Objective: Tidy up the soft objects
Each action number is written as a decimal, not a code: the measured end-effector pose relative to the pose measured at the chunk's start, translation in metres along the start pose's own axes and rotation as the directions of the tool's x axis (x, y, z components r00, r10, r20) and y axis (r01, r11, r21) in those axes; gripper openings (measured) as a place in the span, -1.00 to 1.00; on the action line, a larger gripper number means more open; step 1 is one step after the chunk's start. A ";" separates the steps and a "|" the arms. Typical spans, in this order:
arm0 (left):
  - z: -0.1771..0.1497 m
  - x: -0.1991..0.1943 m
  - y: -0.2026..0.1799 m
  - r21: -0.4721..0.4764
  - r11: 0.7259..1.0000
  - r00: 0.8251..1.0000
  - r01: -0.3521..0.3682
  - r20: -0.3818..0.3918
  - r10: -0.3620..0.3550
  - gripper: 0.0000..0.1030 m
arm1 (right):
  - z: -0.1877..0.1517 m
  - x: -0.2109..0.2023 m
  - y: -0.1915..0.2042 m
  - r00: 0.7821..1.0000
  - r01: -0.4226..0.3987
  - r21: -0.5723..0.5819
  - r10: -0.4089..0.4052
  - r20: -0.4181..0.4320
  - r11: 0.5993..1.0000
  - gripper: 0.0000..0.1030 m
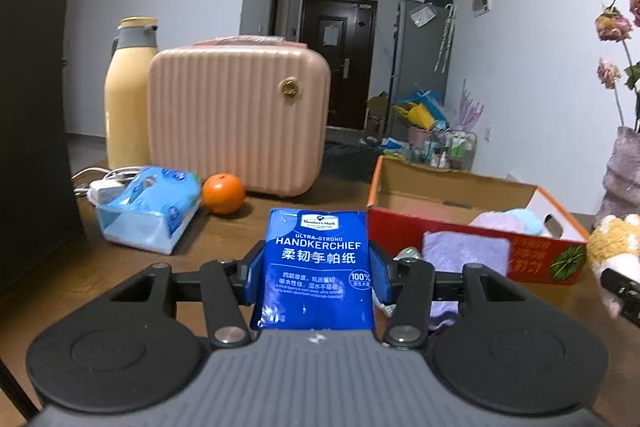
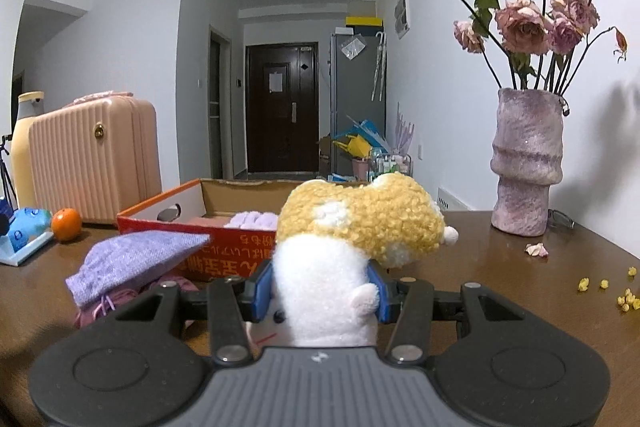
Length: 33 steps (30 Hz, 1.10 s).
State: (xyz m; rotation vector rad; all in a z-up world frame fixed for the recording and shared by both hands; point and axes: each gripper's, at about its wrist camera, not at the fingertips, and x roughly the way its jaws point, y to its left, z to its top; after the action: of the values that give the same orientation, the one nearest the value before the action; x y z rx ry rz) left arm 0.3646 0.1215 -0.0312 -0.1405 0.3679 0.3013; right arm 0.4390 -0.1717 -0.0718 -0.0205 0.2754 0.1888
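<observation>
Blue handkerchief pack (image 1: 318, 267) one, plush toy (image 2: 352, 239) one.

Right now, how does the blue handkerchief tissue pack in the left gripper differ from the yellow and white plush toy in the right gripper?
The blue handkerchief tissue pack is a flat, glossy, printed rectangle; the yellow and white plush toy is rounded and fuzzy, with no print. The pack stands straight between the left gripper pads, while the toy bulges out above the right gripper pads and leans right. Both are clamped and held near the red cardboard box.
</observation>
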 end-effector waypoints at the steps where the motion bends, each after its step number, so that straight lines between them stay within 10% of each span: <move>1: 0.002 0.000 -0.002 0.000 1.000 1.000 0.006 0.005 -0.006 0.01 | 0.000 -0.001 0.000 1.000 0.000 0.001 0.000 0.007 1.000 -0.09; 33: 0.046 0.054 -0.069 -0.009 0.993 0.990 0.115 0.086 -0.114 0.01 | 0.026 0.055 0.028 0.992 -0.028 -0.020 0.030 0.119 0.999 -0.09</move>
State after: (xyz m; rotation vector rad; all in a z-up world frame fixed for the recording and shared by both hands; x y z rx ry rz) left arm 0.4494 0.0788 -0.0030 -0.1610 0.2724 0.1961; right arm 0.4931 -0.1332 -0.0612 -0.0230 0.1545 0.2207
